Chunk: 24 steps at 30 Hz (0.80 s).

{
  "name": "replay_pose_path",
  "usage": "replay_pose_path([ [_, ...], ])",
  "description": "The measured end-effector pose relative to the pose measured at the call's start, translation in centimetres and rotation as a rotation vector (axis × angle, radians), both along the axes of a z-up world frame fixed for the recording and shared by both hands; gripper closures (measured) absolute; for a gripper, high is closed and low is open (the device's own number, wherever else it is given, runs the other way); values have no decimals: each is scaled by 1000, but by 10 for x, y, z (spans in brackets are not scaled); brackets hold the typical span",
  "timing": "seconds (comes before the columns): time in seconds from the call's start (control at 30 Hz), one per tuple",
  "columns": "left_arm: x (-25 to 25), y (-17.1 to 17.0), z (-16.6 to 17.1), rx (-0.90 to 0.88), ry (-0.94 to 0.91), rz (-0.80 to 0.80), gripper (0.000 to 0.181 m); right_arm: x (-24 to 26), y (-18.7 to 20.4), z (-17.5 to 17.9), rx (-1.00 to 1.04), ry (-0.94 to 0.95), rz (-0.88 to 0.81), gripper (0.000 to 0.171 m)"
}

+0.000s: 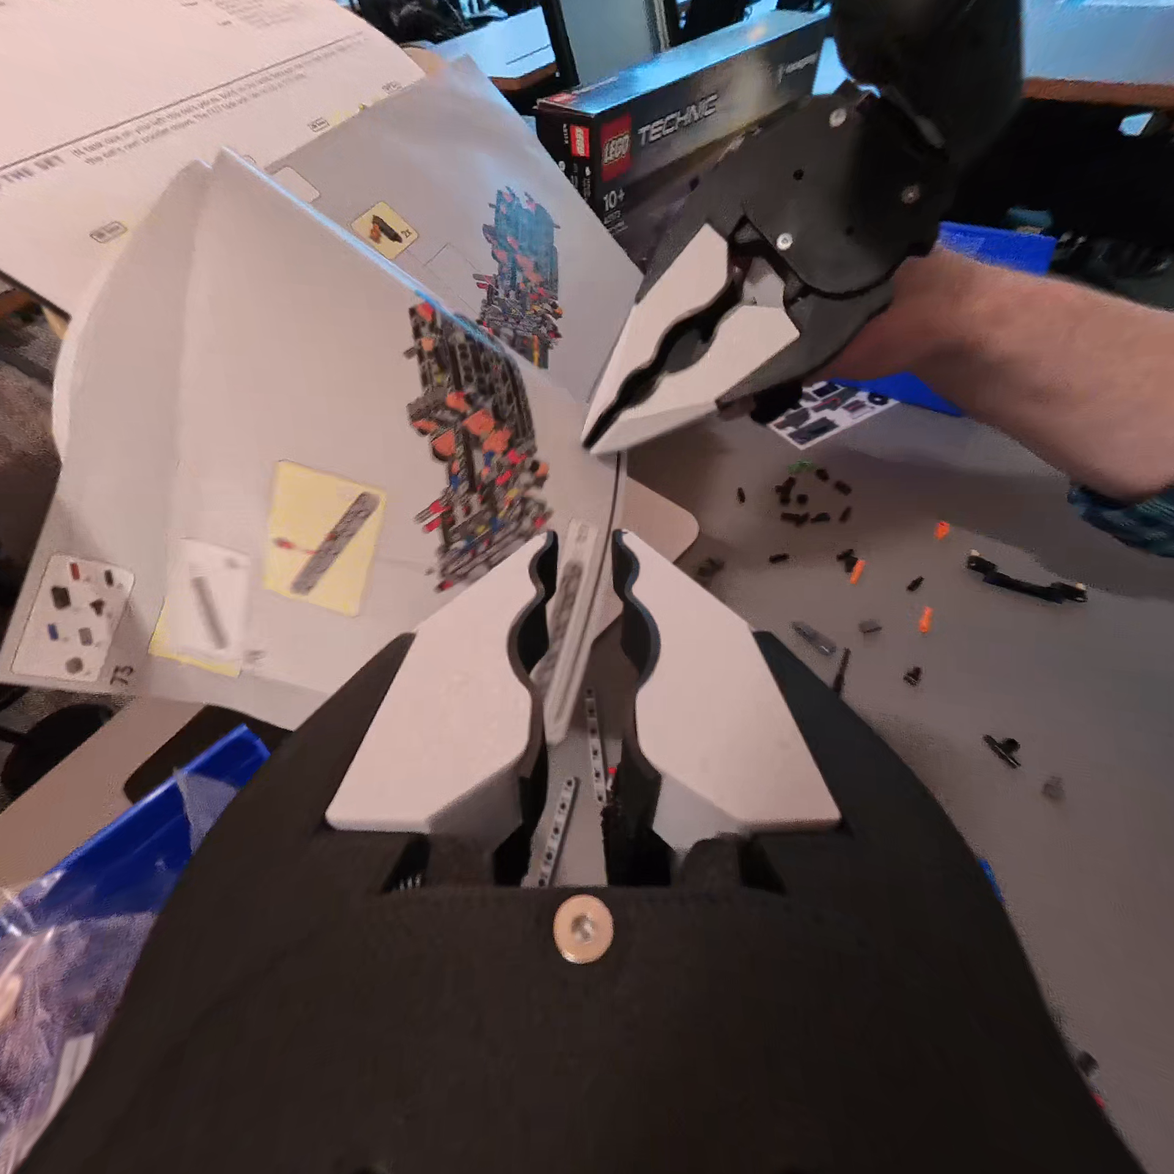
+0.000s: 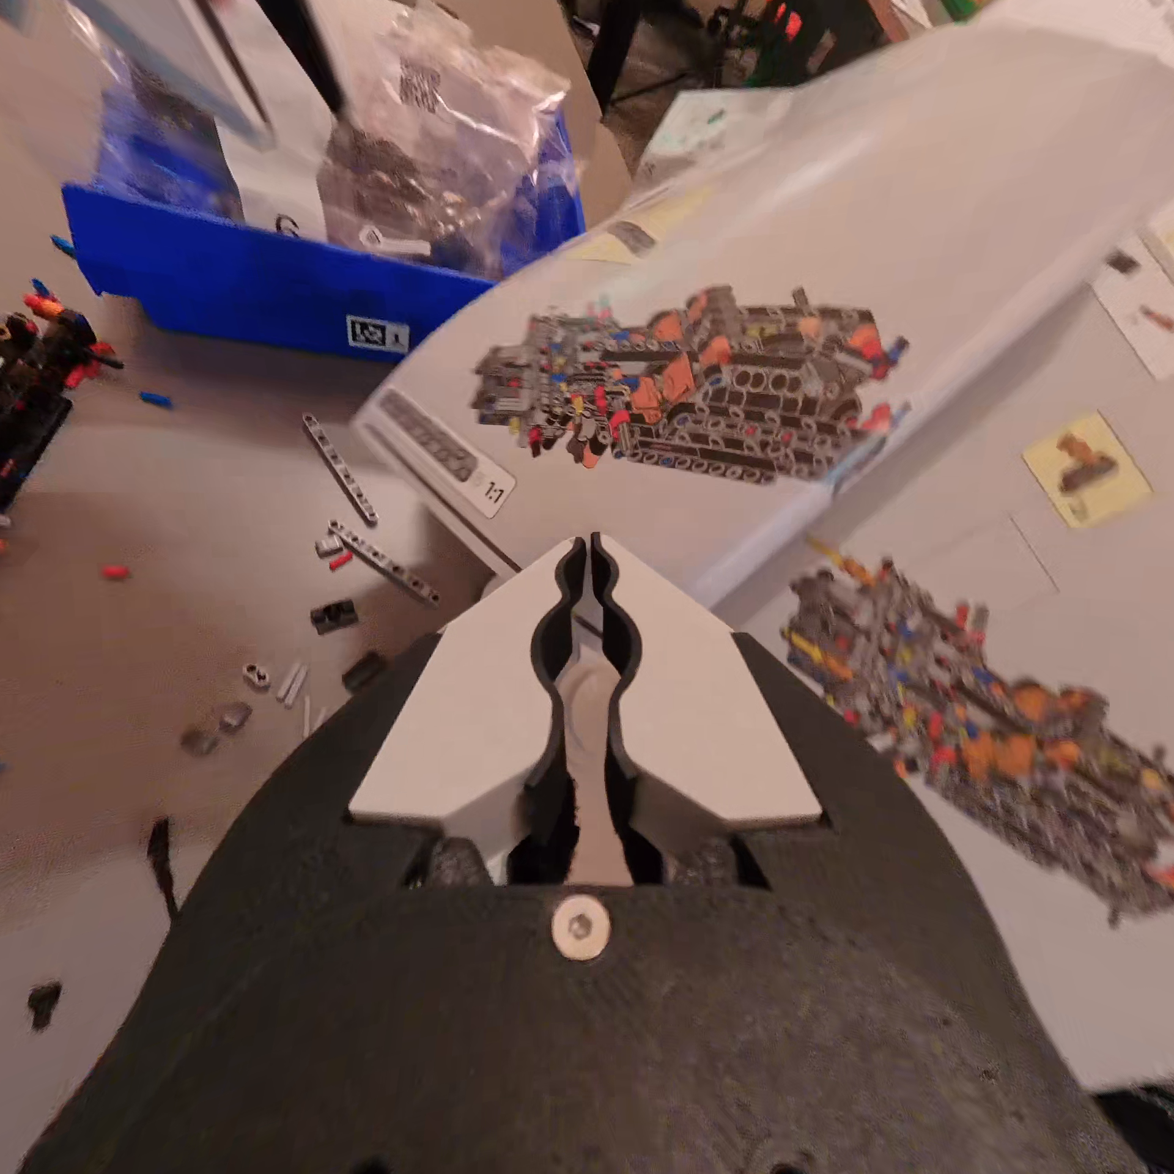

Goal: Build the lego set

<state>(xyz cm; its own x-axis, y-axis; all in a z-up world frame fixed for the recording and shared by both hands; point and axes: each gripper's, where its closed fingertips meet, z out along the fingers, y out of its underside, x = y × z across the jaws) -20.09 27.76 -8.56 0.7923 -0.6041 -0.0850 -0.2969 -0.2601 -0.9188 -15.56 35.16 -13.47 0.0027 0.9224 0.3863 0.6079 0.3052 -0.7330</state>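
The instruction booklet (image 1: 317, 381) lies open on the table with a page lifted and curved; it also fills the right of the right wrist view (image 2: 699, 254). My right gripper (image 2: 588, 540) is shut on the edge of that lifted page, and it shows pinching it in the left wrist view (image 1: 594, 441). My left gripper (image 1: 584, 540) is open, with the page's edge running between its fingers. Two grey beams (image 2: 340, 470) lie beside the booklet. Small loose pieces (image 1: 813, 502) are scattered on the table. A partly built model (image 2: 38, 356) stands at the far left.
A blue bin (image 2: 254, 279) holds plastic bags of parts behind the beams. The black set box (image 1: 667, 133) stands at the back. A sticker sheet (image 1: 826, 406) lies under the person's forearm (image 1: 1016, 356). Another blue bin edge (image 1: 159, 826) is near my left gripper. Between my left fingertips and the partly built model (image 2: 38, 356) there is roughly 30 centimetres.
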Motion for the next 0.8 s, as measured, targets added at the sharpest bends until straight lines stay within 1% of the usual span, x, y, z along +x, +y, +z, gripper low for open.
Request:
replay_pose_path([
  [0.07,-3,20,-2,-1,9,24,167,-20,-1,1,18,3,11,171],
  [0.13,-18,46,1,23,39,87,168,-35,2,-5,22,-29,11,171],
  [0.2,-28,67,-6,-23,52,102,169,-45,-1,-5,10,-25,33,171],
  [0.27,-36,81,-19,-85,70,88,169,-50,-1,-3,42,-21,38,170],
  [0.33,-49,93,-33,-147,82,132,169,-54,2,-2,77,-8,30,170],
  [0.4,-51,97,-33,-157,66,128,169,-61,4,-5,82,1,37,171],
  [0.47,-57,101,-32,-150,100,162,172,-67,4,-9,57,9,48,171],
  [0.57,-58,104,-33,-158,104,174,173,-69,-1,-5,22,18,75,171],
  [0.6,-57,103,-33,-162,90,167,175,-68,-7,-2,32,19,95,164],
  [0.67,-57,104,-33,-155,79,166,181,-61,-29,-6,94,-34,176,156],
  [0.73,-58,104,-34,-138,87,173,181,-56,-46,-21,178,-121,247,146],
  [0.8,-57,104,-34,-132,87,174,181,-54,-42,-40,321,-219,250,145],
])
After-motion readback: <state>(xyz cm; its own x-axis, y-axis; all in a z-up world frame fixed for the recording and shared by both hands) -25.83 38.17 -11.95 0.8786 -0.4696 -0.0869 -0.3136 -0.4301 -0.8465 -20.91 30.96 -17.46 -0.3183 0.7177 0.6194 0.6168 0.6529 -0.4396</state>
